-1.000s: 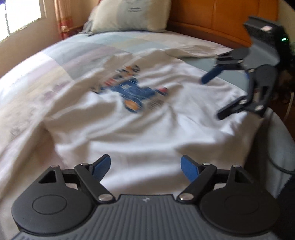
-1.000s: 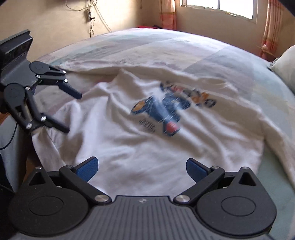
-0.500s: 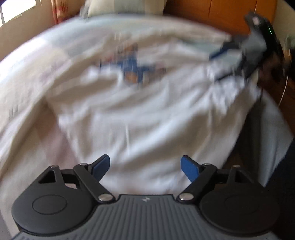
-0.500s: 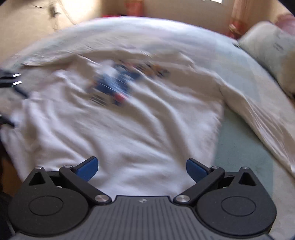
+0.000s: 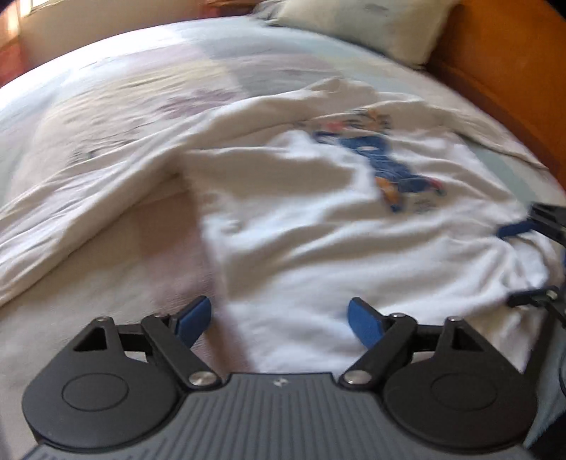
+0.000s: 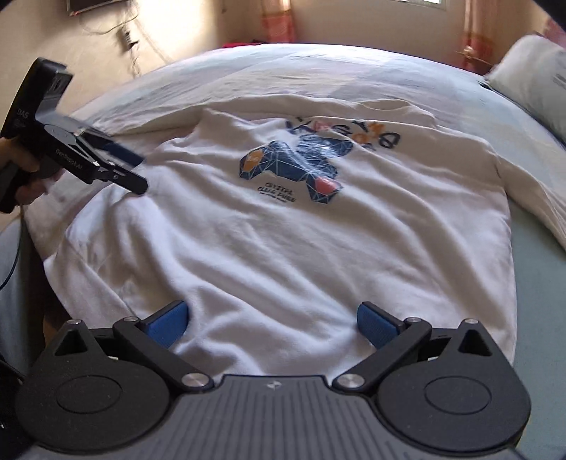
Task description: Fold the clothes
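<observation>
Hovering low over the near hem of a white sweatshirt (image 6: 283,240), the right tool (image 6: 272,323) has its blue-padded fingers (image 6: 168,323) spread wide apart, gripping nothing. Off to its left, a hand (image 6: 21,173) holds the left tool (image 6: 136,173) above the garment's side edge; seen from its own camera, the left tool (image 5: 279,318) is likewise parted and empty, one pad over the bedcover and the other over white cloth. The sweatshirt lies face up and spread out on a bed (image 6: 552,283), wrinkled, its blue-and-orange printed graphic (image 6: 293,166) at the chest and one long sleeve (image 6: 541,198) trailing toward the right. The left view is blurred. A pillow (image 5: 364,24) rests against the wooden headboard (image 5: 506,67) at the head of the bed, and patterned curtains (image 6: 279,21) hang at the far wall.
</observation>
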Motion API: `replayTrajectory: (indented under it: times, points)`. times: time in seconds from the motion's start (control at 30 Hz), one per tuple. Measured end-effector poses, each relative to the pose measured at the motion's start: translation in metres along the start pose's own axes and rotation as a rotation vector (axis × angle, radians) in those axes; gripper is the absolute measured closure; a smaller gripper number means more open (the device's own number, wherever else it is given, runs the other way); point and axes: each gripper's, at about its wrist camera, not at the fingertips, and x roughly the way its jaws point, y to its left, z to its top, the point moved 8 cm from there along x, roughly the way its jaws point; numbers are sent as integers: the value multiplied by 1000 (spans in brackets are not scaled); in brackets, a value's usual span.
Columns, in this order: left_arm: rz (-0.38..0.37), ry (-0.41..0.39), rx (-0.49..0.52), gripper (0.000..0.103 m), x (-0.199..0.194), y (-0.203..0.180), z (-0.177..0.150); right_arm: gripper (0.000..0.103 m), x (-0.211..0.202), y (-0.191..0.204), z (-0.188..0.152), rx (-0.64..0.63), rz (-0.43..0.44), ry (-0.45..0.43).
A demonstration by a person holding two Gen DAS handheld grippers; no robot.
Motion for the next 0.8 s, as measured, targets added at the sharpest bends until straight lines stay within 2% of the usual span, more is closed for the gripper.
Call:
replayTrajectory:
  times: [0.1,0.17,0.2,0.3,0.37,0.4,0.5,0.53,0.67,0.8]
  points:
    - [-56,-85,19,19,-7,-11,19,0,5,5,1,-8,-48,16]
    - [-78,-97,62,19,5,-23,33,0,8,6,2,-6,-70,20]
    - [-74,-84,74,19,14,-24,36,0,8,6,2,1,-74,19]
    - [3,-32,81,18,46,-13,43,0,7,4,3,30,-73,14]
    - [56,-58,71,16,51,0,51,0,6,3,4,49,-73,14]
    - [76,-48,43,21,50,7,55,0,6,3,5,53,-76,18]
    - [59,-65,-5,22,32,9,63,0,2,6,11,53,-87,18]
    - [45,-75,10,21,24,6,63,0,0,9,14,48,-91,13]
    - [51,-73,33,20,1,0,55,0,-6,39,42,-15,-22,-34]
    - [72,-65,47,20,-19,-4,48,0,7,98,73,-173,70,-48]
